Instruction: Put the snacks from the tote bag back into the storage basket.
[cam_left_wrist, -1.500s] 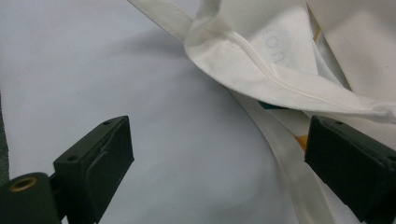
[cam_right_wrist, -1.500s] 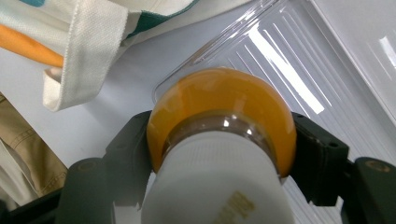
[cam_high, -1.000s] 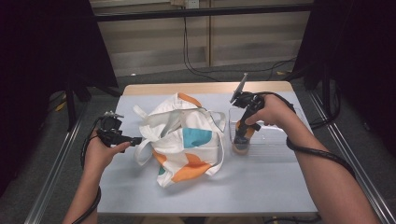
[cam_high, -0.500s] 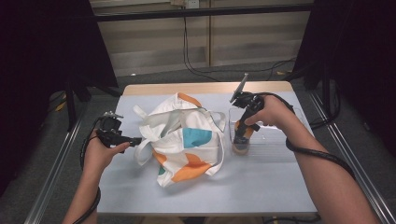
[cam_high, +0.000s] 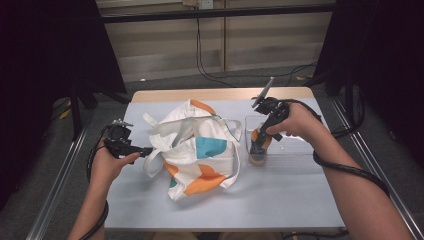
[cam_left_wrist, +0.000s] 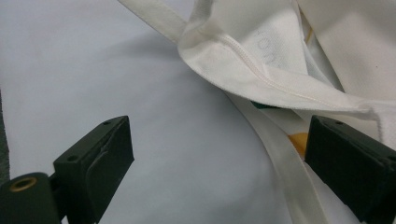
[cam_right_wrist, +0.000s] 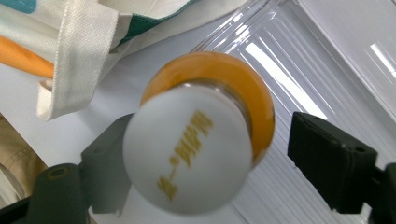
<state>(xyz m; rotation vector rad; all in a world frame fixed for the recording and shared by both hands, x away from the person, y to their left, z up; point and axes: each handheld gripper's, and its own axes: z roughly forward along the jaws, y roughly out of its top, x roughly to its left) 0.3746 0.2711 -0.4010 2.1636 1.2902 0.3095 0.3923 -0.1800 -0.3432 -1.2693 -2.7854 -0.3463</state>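
A white tote bag (cam_high: 200, 150) with orange and teal patches lies crumpled at the table's middle. My left gripper (cam_high: 148, 150) is open at the bag's left edge. In the left gripper view, its jaws (cam_left_wrist: 219, 158) stand wide apart over the table, with a bag strap (cam_left_wrist: 280, 158) and the bag's hem (cam_left_wrist: 261, 70) between them. My right gripper (cam_high: 258, 149) points down over an orange bottle (cam_high: 258, 156) with a white cap (cam_right_wrist: 196, 149), standing in a clear plastic tray (cam_high: 300, 150). Its jaws (cam_right_wrist: 219, 158) are open on either side of the bottle, with a gap at the right jaw.
The light grey table (cam_high: 280, 195) has bare room in front of the bag and the tray. Its wooden far edge (cam_high: 220, 94) runs behind them. Metal rails (cam_high: 55, 185) flank both sides. Cables (cam_high: 240, 75) lie on the floor beyond the table.
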